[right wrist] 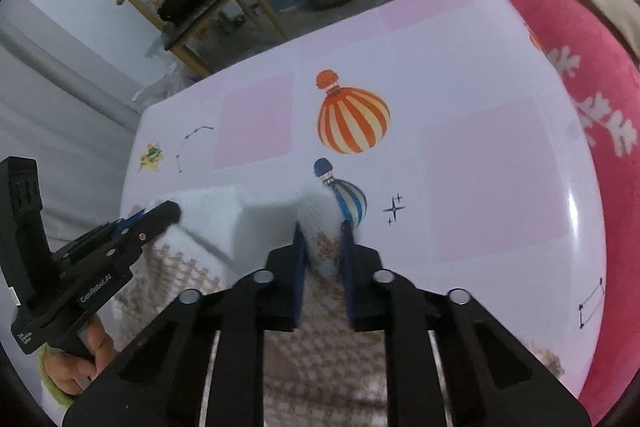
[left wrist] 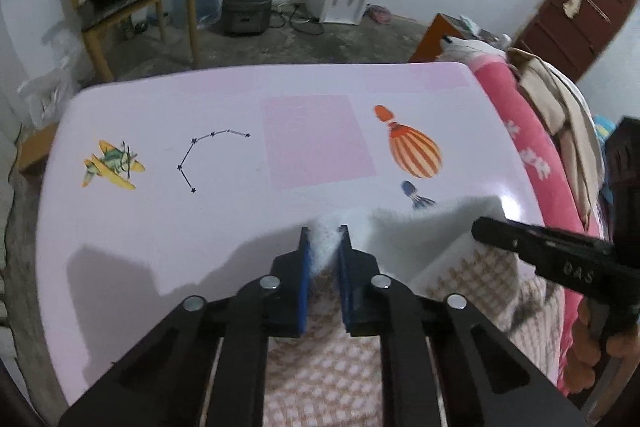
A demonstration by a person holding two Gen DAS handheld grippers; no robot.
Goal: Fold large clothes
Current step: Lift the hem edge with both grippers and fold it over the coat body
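Both grippers' fingers (left wrist: 306, 247) (right wrist: 299, 239) pinching the checked garment's (left wrist: 320, 367) white fleecy edge, its lower part cut off.

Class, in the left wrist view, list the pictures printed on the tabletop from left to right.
Yellow airplane → star constellation → pink square → orange striped balloon. The small blue balloon sits below the orange one, so it is left out.
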